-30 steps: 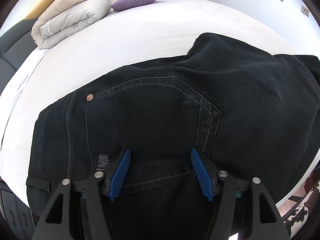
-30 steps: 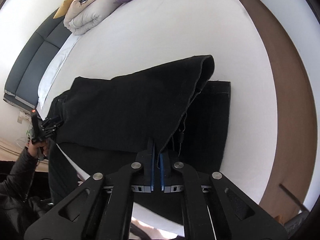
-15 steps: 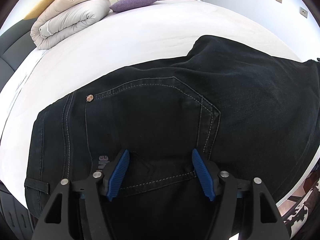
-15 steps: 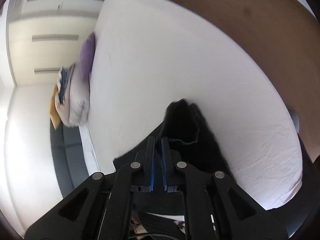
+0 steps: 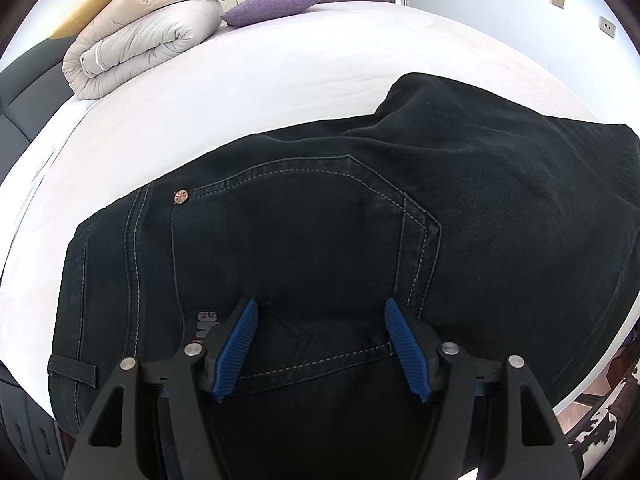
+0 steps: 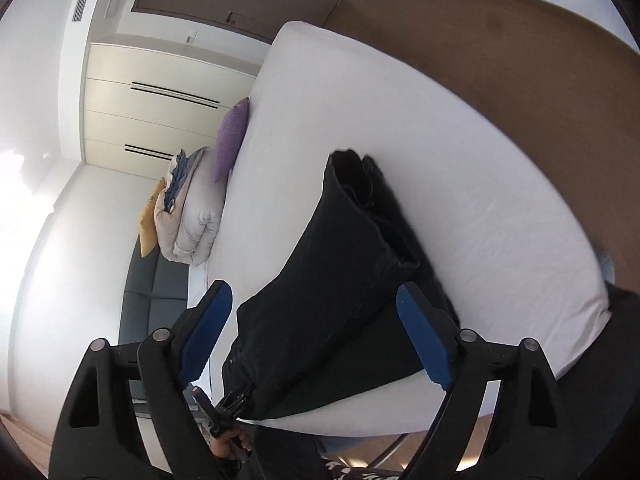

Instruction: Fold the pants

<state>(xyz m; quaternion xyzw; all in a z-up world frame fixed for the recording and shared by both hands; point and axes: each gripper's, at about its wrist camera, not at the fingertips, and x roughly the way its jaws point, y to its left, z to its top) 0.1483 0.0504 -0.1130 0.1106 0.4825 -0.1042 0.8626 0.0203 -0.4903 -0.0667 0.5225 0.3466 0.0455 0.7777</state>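
Note:
Black jeans [image 5: 320, 220] lie on the white bed [image 5: 280, 80], back pocket up, with the leg end folded over to the right. My left gripper [image 5: 320, 308] points down at the waistband end, open, its blue pads [image 5: 236, 348] astride the pocket's lower seam; I cannot tell whether they touch the cloth. In the right wrist view the folded jeans [image 6: 320, 280] stretch away across the bed. My right gripper [image 6: 312, 292] hangs in front of them with its jaws opening wide and nothing between its pads. A hand [image 6: 228, 444] holding the left gripper shows at the jeans' near end.
A rolled beige duvet [image 5: 140, 44] and a purple pillow [image 5: 276, 6] sit at the head of the bed by the dark headboard [image 5: 20, 80]. Bare sheet [image 6: 460, 180] lies beyond the jeans. Wooden floor [image 6: 520, 60] borders the bed; wardrobes [image 6: 140, 120] stand behind.
My right gripper, which was shut on the pant leg, has let it go, opened wide, rolled and swung aside. The folded leg has settled flat on the jeans. My left gripper kept still.

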